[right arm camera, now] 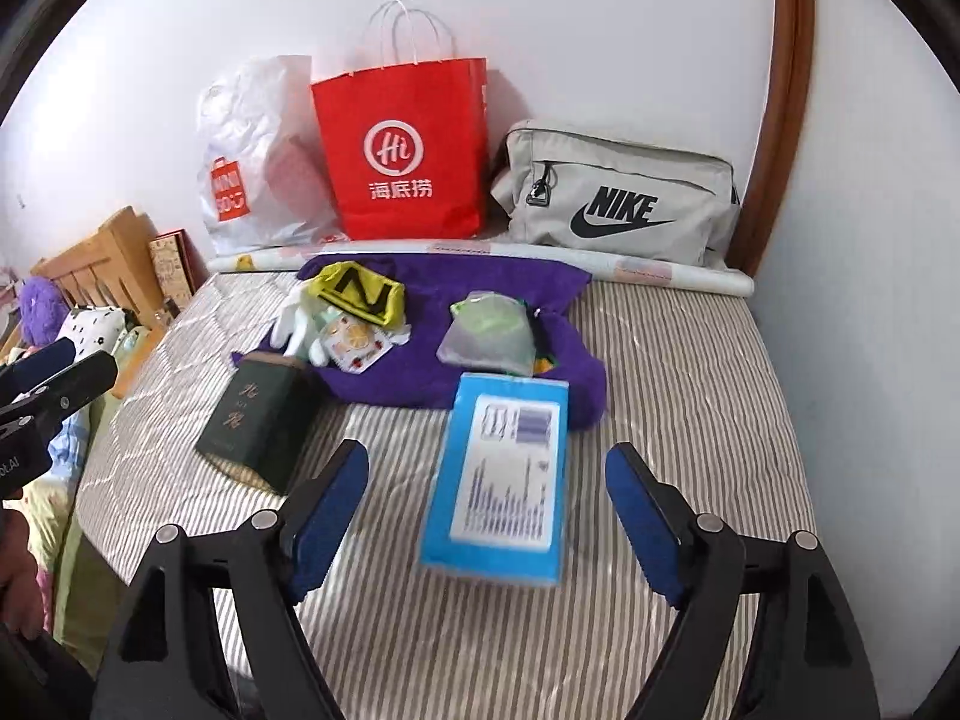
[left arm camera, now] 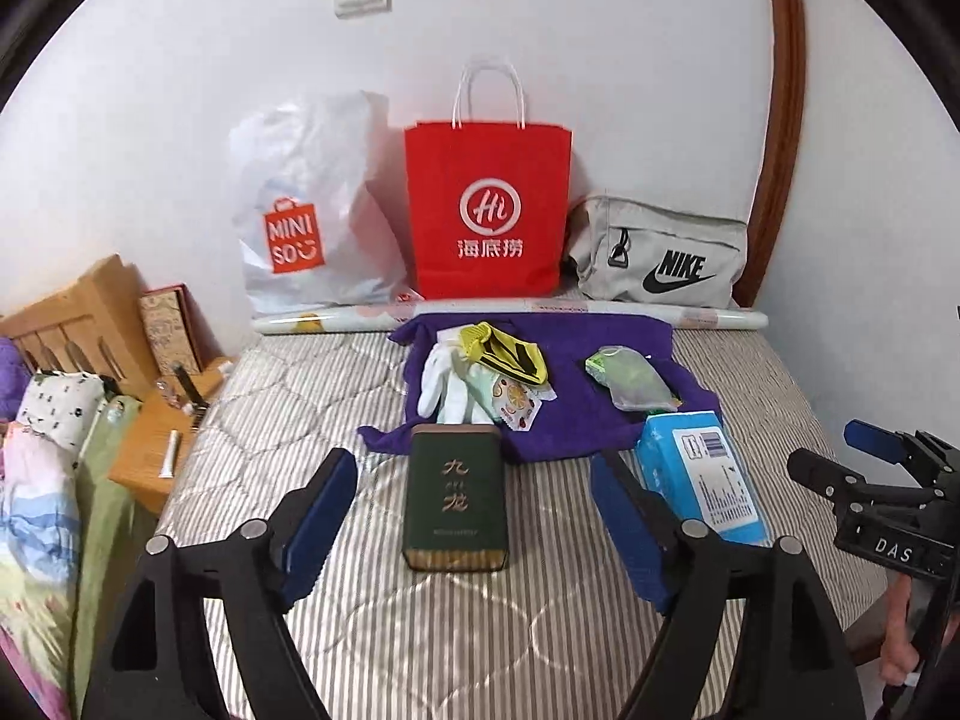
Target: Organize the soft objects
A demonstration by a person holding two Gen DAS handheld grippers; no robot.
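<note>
Blue-padded jaws of the left gripper (left arm camera: 474, 516) stand wide at the bottom of its frame with nothing held; a dark green tin (left arm camera: 456, 498) lies on the striped mattress (left arm camera: 270, 396) in the gap beyond them. Likewise wide and empty, the right gripper (right arm camera: 486, 510) frames a blue tissue pack (right arm camera: 501, 474). Mid-frame, a purple towel (left arm camera: 600, 342) carries white gloves (left arm camera: 447, 381), a yellow-black cloth (left arm camera: 510, 351) and a clear pouch (left arm camera: 630, 381). Against the wall stand a white plastic bag (left arm camera: 312, 204), a red paper bag (left arm camera: 486, 210) and a grey Nike bag (left arm camera: 660, 252).
</note>
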